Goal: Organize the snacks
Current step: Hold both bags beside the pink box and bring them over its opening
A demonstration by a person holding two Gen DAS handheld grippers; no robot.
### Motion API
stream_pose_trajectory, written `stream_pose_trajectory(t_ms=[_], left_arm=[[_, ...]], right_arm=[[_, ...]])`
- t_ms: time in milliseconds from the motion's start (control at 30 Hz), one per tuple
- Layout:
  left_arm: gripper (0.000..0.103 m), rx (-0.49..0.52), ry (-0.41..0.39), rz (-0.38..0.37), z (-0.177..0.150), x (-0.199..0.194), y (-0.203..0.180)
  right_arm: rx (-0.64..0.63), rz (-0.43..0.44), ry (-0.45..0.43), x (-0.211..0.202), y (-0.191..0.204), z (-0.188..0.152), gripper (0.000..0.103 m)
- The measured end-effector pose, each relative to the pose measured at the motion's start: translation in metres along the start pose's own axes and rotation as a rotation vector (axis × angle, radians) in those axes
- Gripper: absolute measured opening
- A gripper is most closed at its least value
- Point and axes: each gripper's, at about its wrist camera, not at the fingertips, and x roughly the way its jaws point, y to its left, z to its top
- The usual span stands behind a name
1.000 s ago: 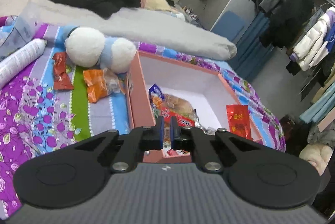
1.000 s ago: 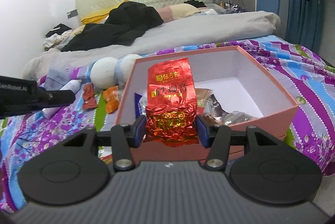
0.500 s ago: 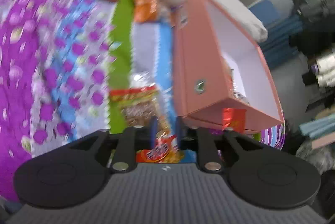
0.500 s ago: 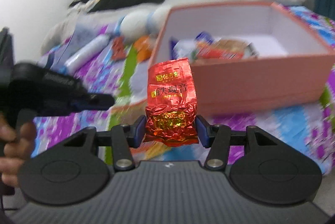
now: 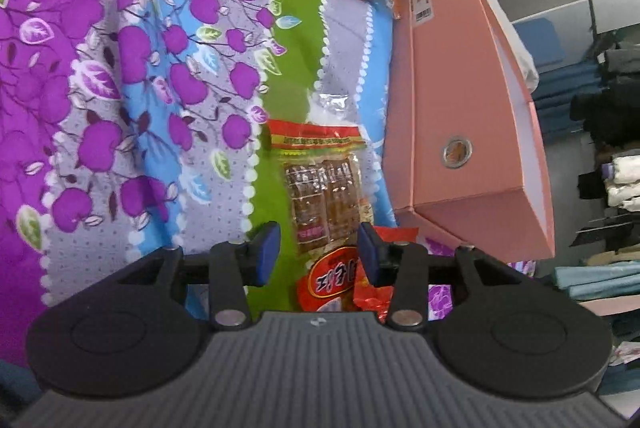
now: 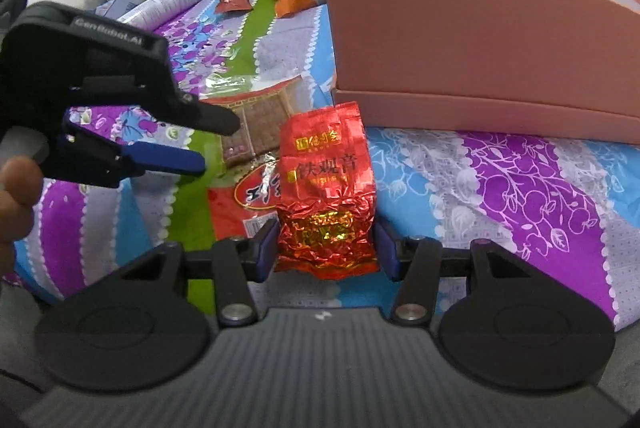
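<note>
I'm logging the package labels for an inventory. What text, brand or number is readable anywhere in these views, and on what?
"铁观音": red foil packet held in the right tool.
"GenRobot.AI": top of the left tool's black body, right wrist view.
Yellow badge above "铁观音" on the packet: too small to read.
White script on the red oval snack bag: stylized, unreadable.
Yellow strip on the clear snack pack: blurred.
Barcode sticker on the pink box: too small.

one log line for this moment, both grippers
left gripper: open over clear-wrapped brown snack bar pack | right gripper: shut on red foil tea packet | pink cardboard box: beside
</note>
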Motion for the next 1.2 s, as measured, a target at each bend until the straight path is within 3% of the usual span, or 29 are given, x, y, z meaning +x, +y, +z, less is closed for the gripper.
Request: stream_pose_trajectory(t_ms=[267,400,567,800,967,1200], left_arm=[[0.048,-0.054,0.017,-0.085,0.006,0.011,0.002],[0.048,-0.025,0.003,-0.123,0.004,0.01,-0.004],[0.046,0.018,0.009,-0.052,0.005,0.023,-0.009],[0.044,0.096,-0.013,-0.018,0.01,0.042,-0.024],[0.029,0.063,0.008,-0.03,0.022,0.047,-0.016],[0.021,0.181,-0.035,0.038,0.012,0.042,-0.034]], right_arm=[[0.016,0.017,-0.002,0.0,-0.003,-0.002,0.053],[0.025,0.024,-0.003,0.001,-0.005,-0.002,0.053],[0.022,0.018,-0.007,0.0,-0.004,-0.003,0.054],[0.02,0.019,-0.008,0.002,-0.004,-0.003,0.054],[0.013,0.016,-0.007,0.003,-0.003,-0.003,0.054],[0.015,0.003,-0.009,0.002,0.0,-0.002,0.054]])
